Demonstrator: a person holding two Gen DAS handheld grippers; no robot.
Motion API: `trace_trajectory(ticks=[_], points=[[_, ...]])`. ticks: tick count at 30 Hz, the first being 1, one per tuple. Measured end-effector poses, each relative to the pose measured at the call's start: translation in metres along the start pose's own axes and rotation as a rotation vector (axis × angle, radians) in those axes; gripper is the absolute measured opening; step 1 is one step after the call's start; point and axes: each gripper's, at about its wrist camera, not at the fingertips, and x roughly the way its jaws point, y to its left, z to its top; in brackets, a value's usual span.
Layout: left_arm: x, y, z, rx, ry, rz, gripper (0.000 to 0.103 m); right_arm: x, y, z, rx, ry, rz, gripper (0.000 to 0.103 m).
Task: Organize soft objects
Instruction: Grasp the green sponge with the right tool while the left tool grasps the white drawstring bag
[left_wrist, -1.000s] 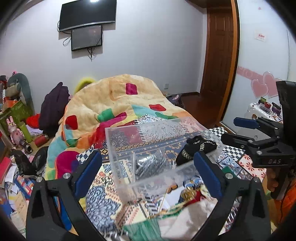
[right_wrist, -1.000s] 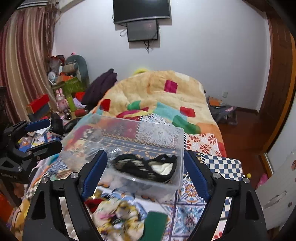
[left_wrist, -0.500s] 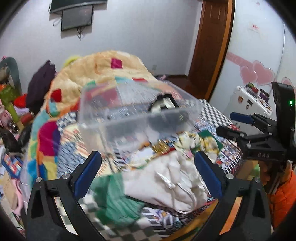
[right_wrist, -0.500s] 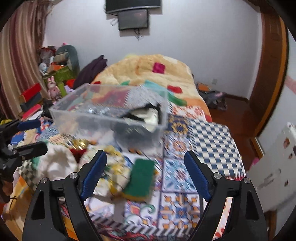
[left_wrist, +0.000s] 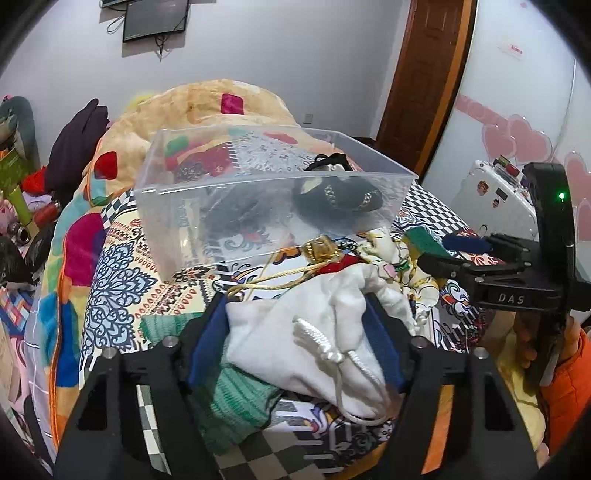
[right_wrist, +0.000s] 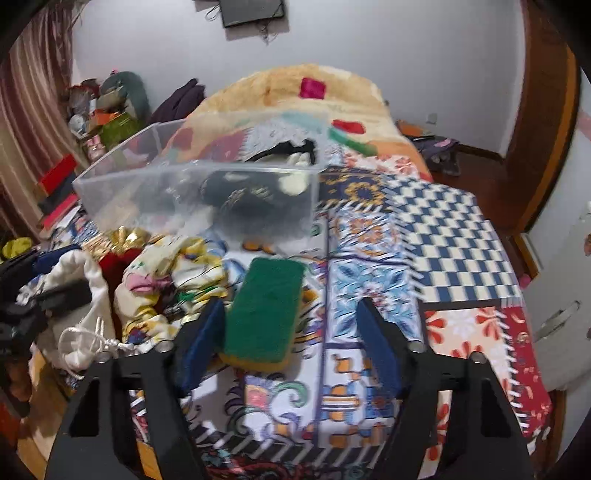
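A clear plastic bin stands on the patterned bedspread and holds a black and gold soft item. In front of it lies a pile of soft things. My left gripper has its jaws around a white drawstring pouch, pads touching both sides; the pouch rests on a green knit cloth. My right gripper is open, its left pad beside a green and yellow sponge. A floral cloth and a red and gold pouch lie to the left.
A rumpled orange blanket fills the far half of the bed. Clutter stands on the floor at the left. A wooden door and a white cabinet are on the right. The checked bedspread lies right of the bin.
Both grippers have dropped down toward the pile before the bin. The left jaws have narrowed around the white pouch. The right jaws have narrowed too and now stand by the sponge.
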Motion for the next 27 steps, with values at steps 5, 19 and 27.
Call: trace_trajectory(ticks=[5, 19, 27], points=[[-0.009, 0.004, -0.001, 0.016, -0.024, 0.007, 0.042, -0.003, 0.001, -0.002, 0.002, -0.002, 0.039, 0.035], [-0.041, 0.014, 0.021, 0.027, -0.118, 0.019, 0.008, -0.047, 0.002, 0.020, 0.005, -0.154, 0.020, 0.034], [-0.064, 0.024, 0.064, 0.007, -0.257, 0.054, 0.008, -0.056, 0.017, 0.050, -0.038, -0.250, 0.039, 0.034]])
